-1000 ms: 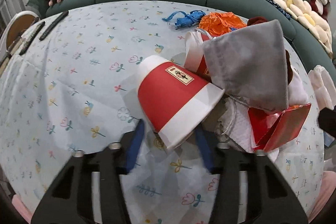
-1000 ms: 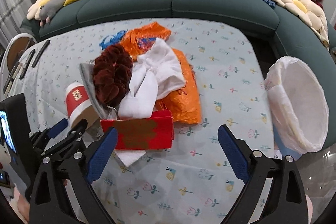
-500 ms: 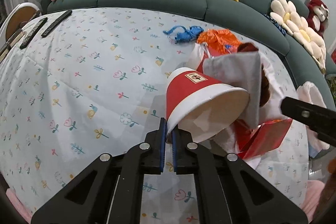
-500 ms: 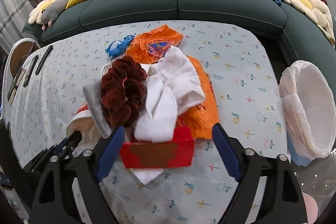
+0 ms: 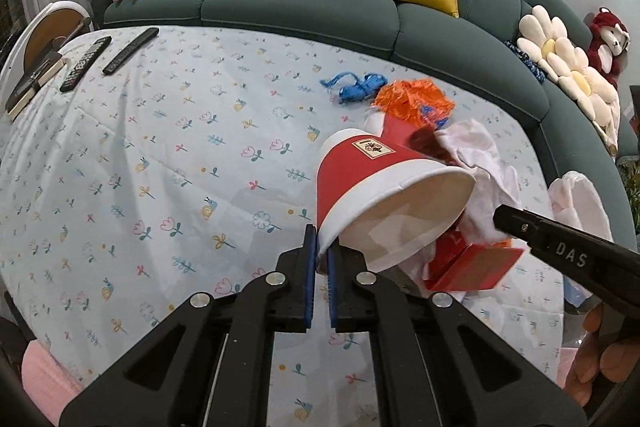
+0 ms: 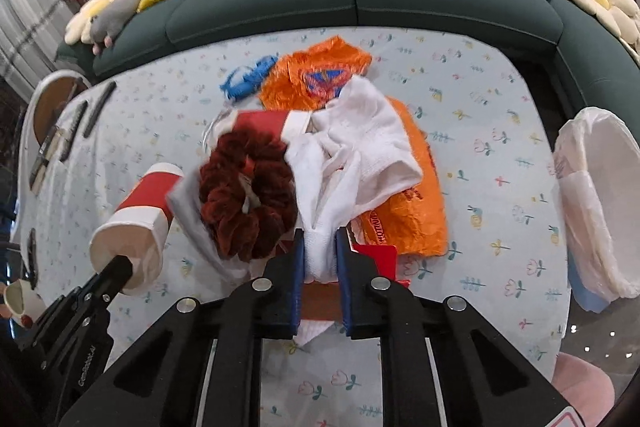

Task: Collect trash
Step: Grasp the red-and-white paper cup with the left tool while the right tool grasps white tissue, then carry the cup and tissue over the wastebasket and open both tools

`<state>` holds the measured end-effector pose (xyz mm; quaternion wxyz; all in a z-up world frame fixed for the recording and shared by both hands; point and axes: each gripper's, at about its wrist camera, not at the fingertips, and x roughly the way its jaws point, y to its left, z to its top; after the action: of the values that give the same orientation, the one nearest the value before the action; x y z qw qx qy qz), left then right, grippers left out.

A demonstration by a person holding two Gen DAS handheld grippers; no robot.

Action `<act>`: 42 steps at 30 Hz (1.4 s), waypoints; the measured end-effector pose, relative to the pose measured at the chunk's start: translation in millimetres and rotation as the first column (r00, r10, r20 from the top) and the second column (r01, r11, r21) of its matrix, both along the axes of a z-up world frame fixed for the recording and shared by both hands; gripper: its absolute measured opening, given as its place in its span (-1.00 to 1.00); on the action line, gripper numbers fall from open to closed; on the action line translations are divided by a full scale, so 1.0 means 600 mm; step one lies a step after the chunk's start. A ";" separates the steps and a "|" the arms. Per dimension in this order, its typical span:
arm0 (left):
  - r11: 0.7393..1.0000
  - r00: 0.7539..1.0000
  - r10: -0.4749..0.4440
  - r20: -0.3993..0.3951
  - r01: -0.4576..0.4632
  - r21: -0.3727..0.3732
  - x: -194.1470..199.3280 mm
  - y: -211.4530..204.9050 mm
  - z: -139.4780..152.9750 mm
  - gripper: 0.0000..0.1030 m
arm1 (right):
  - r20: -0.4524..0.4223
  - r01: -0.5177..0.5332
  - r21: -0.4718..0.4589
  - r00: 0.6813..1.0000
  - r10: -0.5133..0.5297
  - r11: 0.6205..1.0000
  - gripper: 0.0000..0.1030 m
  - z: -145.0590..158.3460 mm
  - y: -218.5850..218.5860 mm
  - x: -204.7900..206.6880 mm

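Observation:
My left gripper (image 5: 319, 269) is shut on the rim of a red and white paper cup (image 5: 372, 187), held tilted above the table; the cup also shows in the right wrist view (image 6: 136, 223). My right gripper (image 6: 320, 263) is shut on a white cloth (image 6: 352, 155) in the trash pile, over a red box (image 6: 374, 257). The pile also holds a dark red scrunchie (image 6: 248, 199), a grey cloth (image 6: 192, 215), a second red cup (image 6: 264, 121) and orange plastic bags (image 6: 316, 75). A blue string (image 6: 248, 81) lies beside them.
A white-lined trash bin (image 6: 596, 203) stands off the table's right edge. Remote controls (image 5: 128, 51) and a book (image 5: 32, 83) lie at the far left of the flowered tablecloth (image 5: 160, 155). A green sofa (image 5: 304, 11) with cushions curves behind.
My left gripper closed on the cup's rim and lifted it off the pile. My right gripper moved in and closed on the white cloth.

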<state>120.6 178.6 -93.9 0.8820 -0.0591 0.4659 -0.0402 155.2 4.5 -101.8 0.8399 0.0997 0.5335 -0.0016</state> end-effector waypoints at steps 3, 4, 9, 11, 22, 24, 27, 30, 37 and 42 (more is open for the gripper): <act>1.000 1.000 -0.007 0.025 0.007 0.000 -0.013 -0.009 0.026 -0.91 | 0.049 0.021 0.024 0.999 -0.022 0.999 -0.74 0.033 -0.016 -0.016; 1.000 0.999 -0.011 0.032 0.011 -0.002 -0.017 -0.013 0.034 -0.91 | 0.063 0.026 0.028 0.998 -0.027 0.999 -0.74 0.043 -0.021 -0.020; 0.998 0.995 -0.056 0.088 0.056 0.000 -0.034 -0.048 0.084 -0.91 | 0.139 0.048 0.039 0.989 -0.053 0.998 -0.74 0.101 -0.050 -0.041; 0.997 0.991 -0.075 0.111 0.075 0.000 -0.040 -0.064 0.103 -0.91 | 0.173 0.061 0.046 0.983 -0.068 0.997 -0.74 0.125 -0.065 -0.052; 0.971 0.948 -0.237 0.214 0.239 0.016 -0.075 -0.212 0.193 -0.91 | 0.287 0.148 0.056 0.945 -0.158 0.987 -0.74 0.211 -0.171 -0.121; 0.963 0.938 -0.266 0.222 0.268 0.019 -0.079 -0.240 0.200 -0.91 | 0.301 0.176 0.061 0.935 -0.186 0.983 -0.74 0.219 -0.202 -0.139; 0.949 0.923 -0.308 0.229 0.313 0.016 -0.085 -0.287 0.207 -0.91 | 0.314 0.216 0.062 0.923 -0.224 0.975 -0.74 0.226 -0.245 -0.159; 0.934 0.908 -0.349 0.230 0.357 0.008 -0.087 -0.333 0.212 -0.91 | 0.323 0.259 0.060 0.909 -0.264 0.964 -0.74 0.229 -0.287 -0.177; 0.893 0.868 -0.440 0.232 0.451 0.007 -0.096 -0.442 0.209 -0.91 | 0.323 0.351 0.058 0.879 -0.351 0.934 -0.74 0.220 -0.381 -0.210; 0.868 0.849 -0.484 0.210 0.496 -0.006 -0.091 -0.508 0.196 -0.91 | 0.300 0.402 0.052 0.867 -0.398 0.914 -0.73 0.197 -0.439 -0.221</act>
<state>65.8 -126.4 23.4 0.8828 0.0395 0.3723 -0.2836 22.5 -259.1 16.4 0.8938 0.2020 0.3655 -0.1633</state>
